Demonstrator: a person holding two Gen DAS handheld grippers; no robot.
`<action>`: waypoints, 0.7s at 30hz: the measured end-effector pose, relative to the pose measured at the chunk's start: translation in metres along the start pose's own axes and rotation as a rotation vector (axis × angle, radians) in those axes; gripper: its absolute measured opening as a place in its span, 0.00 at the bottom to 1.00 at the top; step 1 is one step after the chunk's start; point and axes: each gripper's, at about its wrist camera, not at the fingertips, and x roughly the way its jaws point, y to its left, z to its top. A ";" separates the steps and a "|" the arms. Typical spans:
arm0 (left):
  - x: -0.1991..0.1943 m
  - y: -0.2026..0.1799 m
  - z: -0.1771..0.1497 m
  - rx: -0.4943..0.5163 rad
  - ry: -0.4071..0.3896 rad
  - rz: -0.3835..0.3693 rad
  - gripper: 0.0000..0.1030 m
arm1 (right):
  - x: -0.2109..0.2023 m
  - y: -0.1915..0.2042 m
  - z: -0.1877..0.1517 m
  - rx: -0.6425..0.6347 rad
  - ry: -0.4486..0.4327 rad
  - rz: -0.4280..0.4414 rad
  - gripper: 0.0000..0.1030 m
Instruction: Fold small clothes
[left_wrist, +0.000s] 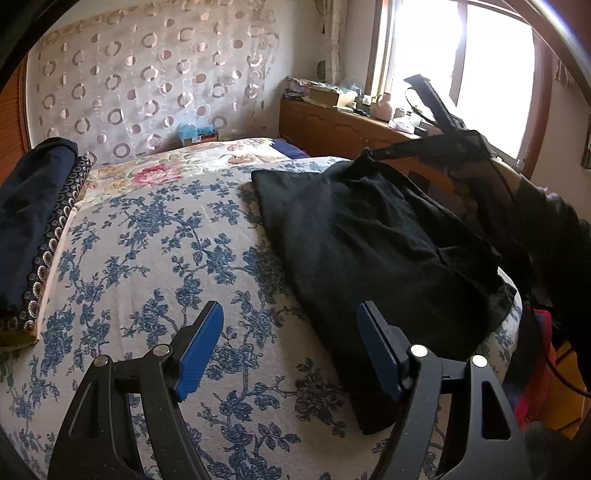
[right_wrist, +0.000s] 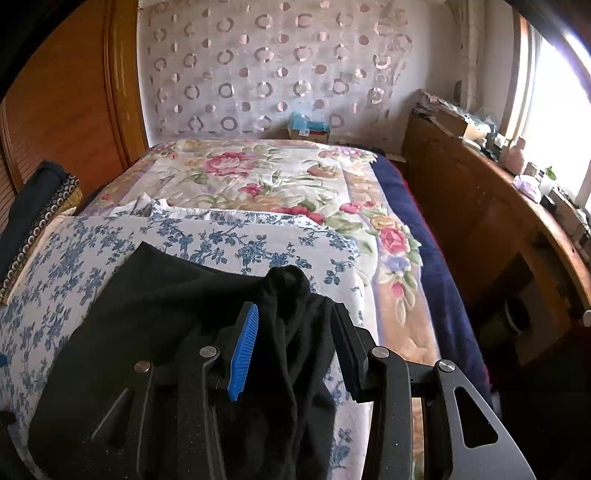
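A black garment (left_wrist: 369, 240) lies spread on the blue-flowered sheet (left_wrist: 147, 258) of the bed. My left gripper (left_wrist: 291, 332) hovers open just over its near left edge, with nothing between the blue pads (left_wrist: 199, 350). In the right wrist view, a bunched fold of the same black garment (right_wrist: 295, 314) stands up between the fingers of my right gripper (right_wrist: 295, 325). Its jaws stand partly apart, the blue pad (right_wrist: 243, 347) bare and clear of the cloth. A person's arm in a black lace sleeve (left_wrist: 480, 177) reaches over the garment's raised far corner.
A dark folded pile (left_wrist: 33, 221) sits at the bed's left edge. A rose-patterned blanket (right_wrist: 280, 177) covers the far half. A cluttered wooden dresser (right_wrist: 480, 206) stands under the window on the right. Red fabric (left_wrist: 535, 369) hangs by the bed's right side.
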 end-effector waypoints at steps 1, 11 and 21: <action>0.001 0.000 -0.001 0.001 0.004 -0.001 0.74 | 0.006 -0.002 0.002 0.010 0.013 0.010 0.41; 0.010 -0.003 -0.004 0.003 0.034 -0.018 0.74 | 0.007 -0.008 0.006 -0.054 0.054 0.065 0.05; 0.013 -0.005 -0.005 0.002 0.058 -0.022 0.74 | -0.004 -0.044 -0.004 0.041 0.053 -0.075 0.04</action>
